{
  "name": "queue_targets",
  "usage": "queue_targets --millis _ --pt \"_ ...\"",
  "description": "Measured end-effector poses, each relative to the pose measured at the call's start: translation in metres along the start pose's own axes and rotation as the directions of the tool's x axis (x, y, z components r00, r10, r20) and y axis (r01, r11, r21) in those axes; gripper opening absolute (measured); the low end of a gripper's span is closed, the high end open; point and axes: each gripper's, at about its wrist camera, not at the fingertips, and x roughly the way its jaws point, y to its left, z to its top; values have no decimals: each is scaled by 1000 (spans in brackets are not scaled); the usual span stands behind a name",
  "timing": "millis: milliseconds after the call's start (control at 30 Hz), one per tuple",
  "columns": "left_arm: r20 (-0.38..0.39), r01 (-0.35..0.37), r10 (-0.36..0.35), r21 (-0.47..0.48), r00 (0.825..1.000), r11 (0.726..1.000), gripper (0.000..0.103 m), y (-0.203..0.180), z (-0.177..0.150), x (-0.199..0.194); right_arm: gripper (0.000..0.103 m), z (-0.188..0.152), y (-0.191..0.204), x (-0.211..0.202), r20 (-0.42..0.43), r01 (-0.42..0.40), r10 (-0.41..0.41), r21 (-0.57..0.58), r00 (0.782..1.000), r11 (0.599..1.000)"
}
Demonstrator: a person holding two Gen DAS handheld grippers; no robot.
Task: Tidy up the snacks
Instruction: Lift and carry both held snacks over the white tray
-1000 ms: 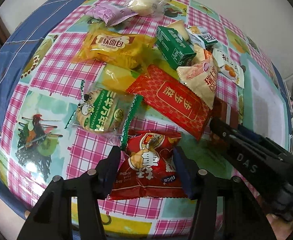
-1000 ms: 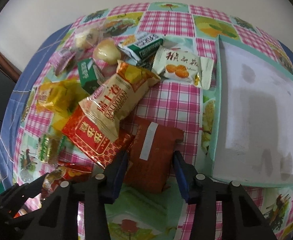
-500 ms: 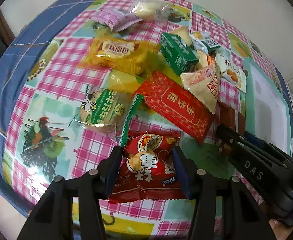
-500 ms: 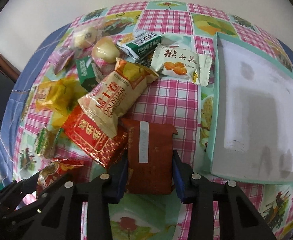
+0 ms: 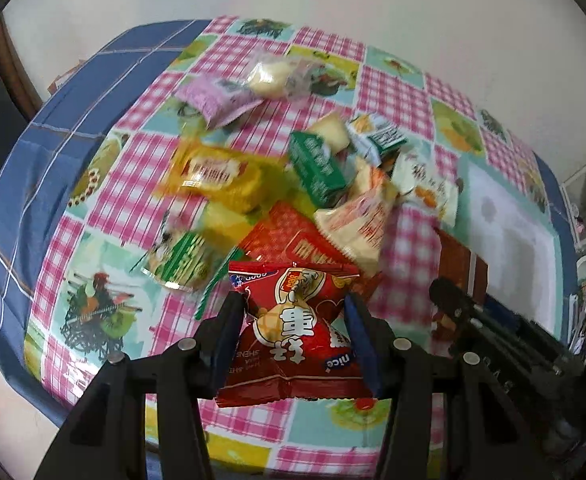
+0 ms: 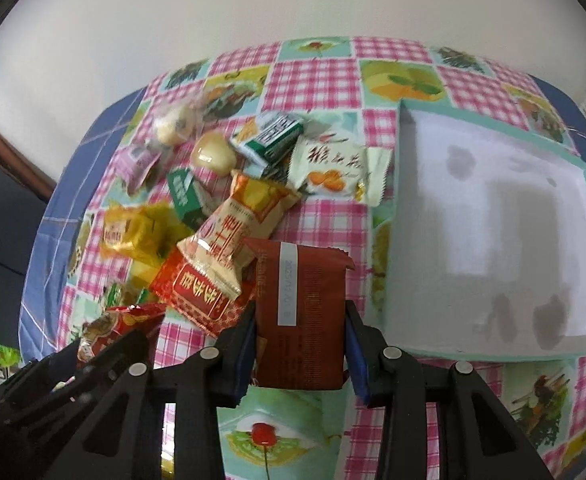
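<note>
Between the fingers of my left hand-held gripper (image 5: 295, 338) sits a red snack bag (image 5: 293, 332) with white characters and a cartoon face, pinched at both sides by the blue pads and lifted clear of the counter (image 5: 93, 208), its lower edge hanging over the checked cloth; my right hand-held gripper (image 6: 299, 346) is closed on a dark brown packet (image 6: 299, 312) with a white strip down its back, held upright between the pads, its top edge near the cream-and-orange bag (image 6: 237, 236); just beside that packet on the right lies the white tray with a teal rim (image 6: 401, 184), shallow and resting flat on the counter; behind both held snacks the loose pile spreads across the pink-check cloth; a red foil packet with gold lettering (image 6: 199, 290) lies partly under the cream-and-orange bag; a yellow wrapped cake (image 6: 133, 232) lies to the left of it, and a green carton (image 6: 185, 196) stands just behind; farther back are a pale green packet printed with orange biscuits (image 6: 335, 172), a green-and-white box (image 6: 273, 140), a round pale bun in clear wrap (image 6: 213, 154), and a purple wrapper (image 6: 139, 162); from the left wrist view a green-and-white rice cracker pack (image 5: 181, 258) lies near the held red bag, blurred; my right gripper shows there at lower right, too smeared to read its grip.
</note>
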Motion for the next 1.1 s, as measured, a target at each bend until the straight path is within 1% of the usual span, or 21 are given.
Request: queue_targets --millis 133,233,333,433,600,733,833,933,1100 --pt "7 -1 1 6 1000 1000 54 -20 12 -1 42 7 -13 -4 20 4 -5 46 1000 999" --pt "13 3 -3 15 1000 1000 54 -37 19 0 42 13 -31 -10 38 23 -26 89 999 996" --pt "22 9 -9 3 1000 1000 54 -51 27 1 42 20 -50 -16 60 32 -40 134 997 990" --pt "36 22 -22 9 999 1000 54 -70 34 4 42 26 -71 -18 74 62 -76 176 994 982" --pt "61 32 -37 76 997 997 54 -111 41 13 42 31 -101 -18 76 108 -130 244 989 964" --pt "45 52 -58 117 997 992 54 -140 45 31 42 36 -127 -19 90 132 -165 296 982 946" --pt "58 57 -66 148 996 987 54 -160 50 40 42 40 -149 -19 88 154 -195 341 977 927" --pt "70 70 -84 181 994 981 54 -178 54 47 42 47 -167 -18 91 168 -214 366 973 915" --pt "99 83 -109 240 989 967 54 -203 58 57 42 56 -183 -12 93 199 -252 387 963 900"
